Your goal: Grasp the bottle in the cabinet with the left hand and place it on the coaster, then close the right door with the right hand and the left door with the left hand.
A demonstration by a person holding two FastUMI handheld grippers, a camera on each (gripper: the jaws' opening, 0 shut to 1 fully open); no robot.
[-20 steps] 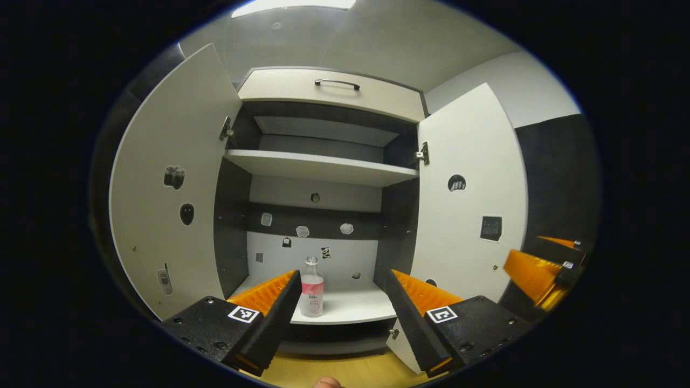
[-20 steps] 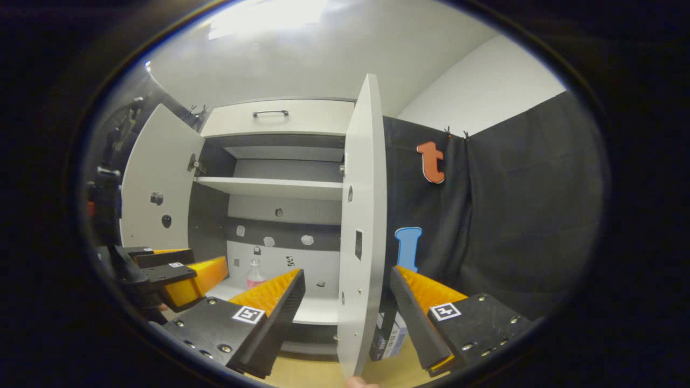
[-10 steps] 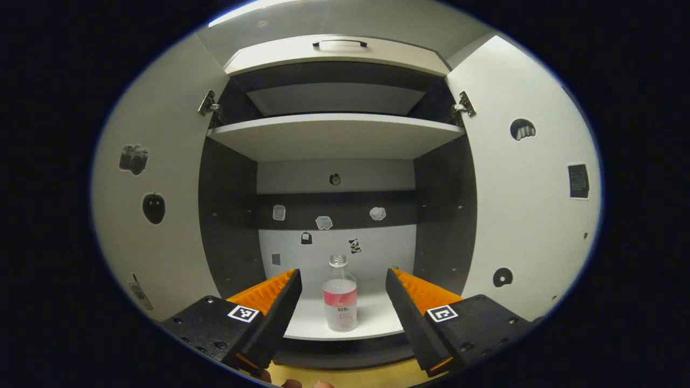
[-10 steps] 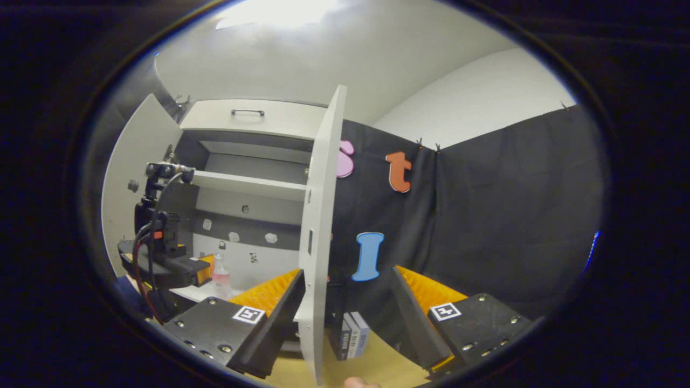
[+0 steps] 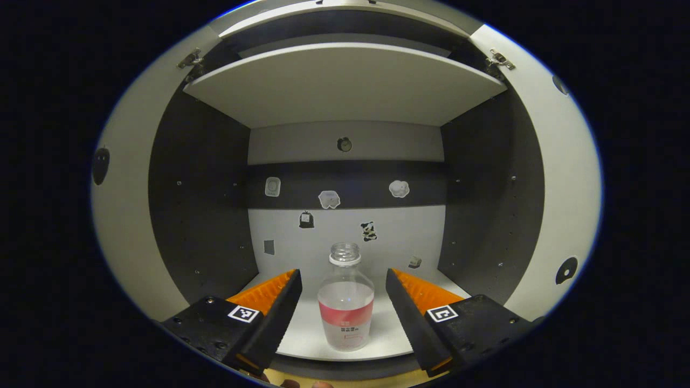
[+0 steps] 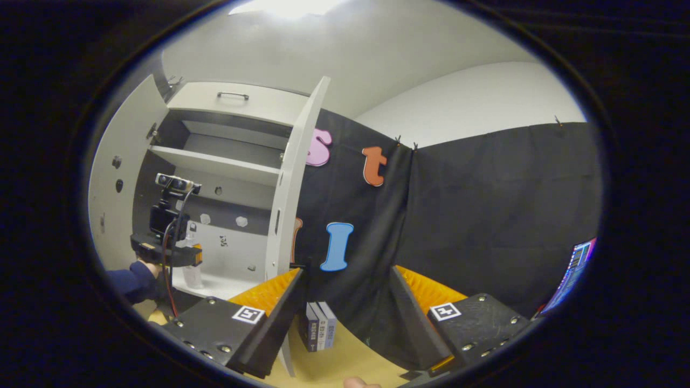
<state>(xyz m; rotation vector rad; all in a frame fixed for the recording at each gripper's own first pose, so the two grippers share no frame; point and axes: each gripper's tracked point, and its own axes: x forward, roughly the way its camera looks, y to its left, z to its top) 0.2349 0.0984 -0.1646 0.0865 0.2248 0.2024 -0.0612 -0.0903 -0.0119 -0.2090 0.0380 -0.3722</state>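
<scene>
In the left gripper view the bottle [image 5: 345,304] stands upright on the cabinet [image 5: 205,183] floor, straight ahead of the left gripper [image 5: 343,280] and centred in the gap between its fingers — jaws wide, neither finger touching it. It is clear plastic with no cap, an open threaded neck, and a red-and-white label band around its lower half. The shelf [image 5: 345,81] hangs above it.

In the right gripper view the right gripper [image 6: 345,280] also has its jaws spread wide, holding nothing; the open right door [image 6: 291,178] stands edge-on just left of the gap, and a few small boxes [image 6: 319,331] sit on the wooden surface between the fingers, farther off.
</scene>
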